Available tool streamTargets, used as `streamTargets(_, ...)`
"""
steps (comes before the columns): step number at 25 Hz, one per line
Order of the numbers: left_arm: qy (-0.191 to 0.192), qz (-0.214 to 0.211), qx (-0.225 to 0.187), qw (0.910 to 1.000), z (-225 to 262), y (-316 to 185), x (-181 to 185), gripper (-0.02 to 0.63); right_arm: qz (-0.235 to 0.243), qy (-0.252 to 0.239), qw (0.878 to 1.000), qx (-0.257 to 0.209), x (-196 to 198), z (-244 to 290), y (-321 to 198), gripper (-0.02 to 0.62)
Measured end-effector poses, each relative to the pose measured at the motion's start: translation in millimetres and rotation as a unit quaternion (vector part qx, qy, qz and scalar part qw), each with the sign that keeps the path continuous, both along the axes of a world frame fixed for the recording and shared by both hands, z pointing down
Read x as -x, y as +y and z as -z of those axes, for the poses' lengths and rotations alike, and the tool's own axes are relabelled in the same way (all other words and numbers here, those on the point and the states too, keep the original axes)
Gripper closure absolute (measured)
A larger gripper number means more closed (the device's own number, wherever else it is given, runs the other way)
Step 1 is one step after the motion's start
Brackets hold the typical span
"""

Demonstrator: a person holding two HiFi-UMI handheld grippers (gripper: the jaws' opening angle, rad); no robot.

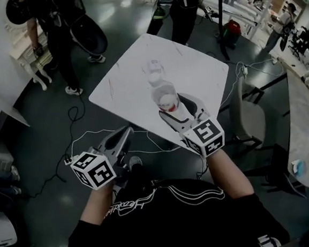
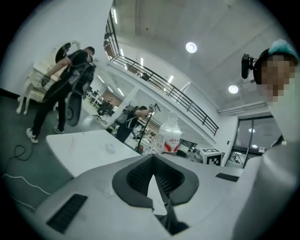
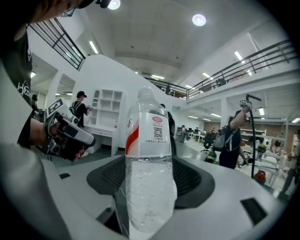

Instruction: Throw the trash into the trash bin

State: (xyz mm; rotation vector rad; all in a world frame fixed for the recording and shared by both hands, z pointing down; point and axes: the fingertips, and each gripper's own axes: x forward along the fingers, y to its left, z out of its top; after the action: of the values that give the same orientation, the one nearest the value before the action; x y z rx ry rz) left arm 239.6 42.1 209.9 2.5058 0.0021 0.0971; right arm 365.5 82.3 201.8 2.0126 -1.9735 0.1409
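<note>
I am at the carrying step, as I judge it: my right gripper [image 1: 181, 114] has its fingers clamped on the lower body of a clear plastic bottle [image 3: 150, 159], held upright above the near edge of the white surface [image 1: 192, 68], just below the middle of the head view. The bottle has a red and white label. It looks nearly empty to me, with only droplets clinging inside. I cannot tell whether it has a cap. My left gripper [image 1: 124, 134], at the lower left of the head view, has its fingers closed together on nothing. A small pale item [image 1: 153, 67], too blurred to name, lies on the surface toward the top of the frame. No view shows me a trash bin, so the next move calls for finding it, then bringing the bottle over its opening before I let go.
</note>
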Motion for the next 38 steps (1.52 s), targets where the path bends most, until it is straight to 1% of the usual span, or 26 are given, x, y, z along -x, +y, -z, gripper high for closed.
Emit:
streamTargets(2, -0.009, 0.038, 0.007, 0.9992, -10.1, -16.8, 27.3, 0.601, 0.038, -0.009, 0.999, 0.003, 25.7, -7.6, -25.6, 0.267)
streamTargets(5, -0.018, 0.091, 0.036, 0.995, -29.7, -41.7, 66.9, 0.601, 0.09, -0.024, 0.996, 0.007, 67.1, -20.2, -63.6, 0.267)
streamTargets(7, -0.021, 0.126, 0.055, 0.9903, -41.1, -53.3, 95.1, 0.6, 0.127, -0.04, 0.991, 0.012, 98.4, -28.9, -84.7, 0.267)
streamTargets(10, -0.03, 0.174, 0.071, 0.9818, -59.5, -70.6, 137.2, 0.6, 0.175, -0.053, 0.983, 0.027, 142.6, -45.7, -116.3, 0.267)
streamTargets(12, -0.039, 0.203, 0.087, 0.9744, -77.6, -80.6, 165.7, 0.601, 0.204, -0.062, 0.976, 0.043, 170.8, -62.3, -135.2, 0.267)
streamTargets(17, -0.063, 0.269, 0.125, 0.9529, -130.6, -113.4, 238.6, 0.601, 0.267, -0.083, 0.957, 0.083, 247.0, -113.1, -183.4, 0.267)
streamTargets(21, -0.082, 0.315, 0.154, 0.9329, -172.1, -131.0, 297.7, 0.6, 0.316, -0.094, 0.935, 0.13, 315.3, -157.9, -204.6, 0.267)
streamTargets(23, -0.094, 0.333, 0.166, 0.9234, -197.1, -142.6, 322.6, 0.601, 0.334, -0.095, 0.926, 0.151, 343.5, -183.1, -215.4, 0.267)
streamTargets(25, -0.102, 0.351, 0.188, 0.9119, -225.1, -151.8, 344.3, 0.601, 0.349, -0.096, 0.915, 0.176, 367.7, -213.3, -226.9, 0.267)
streamTargets(28, -0.113, 0.368, 0.222, 0.8959, -268.2, -158.3, 374.0, 0.6, 0.364, -0.101, 0.902, 0.211, 399.3, -262.7, -243.2, 0.267)
streamTargets(31, -0.127, 0.379, 0.258, 0.8798, -310.3, -159.3, 402.7, 0.601, 0.37, -0.114, 0.89, 0.242, 427.9, -314.4, -257.1, 0.267)
streamTargets(34, -0.147, 0.387, 0.289, 0.8628, -350.9, -156.3, 429.2, 0.6, 0.373, -0.127, 0.875, 0.281, 453.8, -372.7, -262.8, 0.267)
streamTargets(36, -0.158, 0.393, 0.302, 0.8543, -376.5, -159.0, 444.0, 0.6, 0.371, -0.125, 0.867, 0.31, 468.0, -414.9, -267.4, 0.267)
streamTargets(38, -0.159, 0.398, 0.317, 0.846, -399.0, -161.8, 452.9, 0.6, 0.372, -0.12, 0.856, 0.337, 480.3, -454.2, -269.4, 0.267)
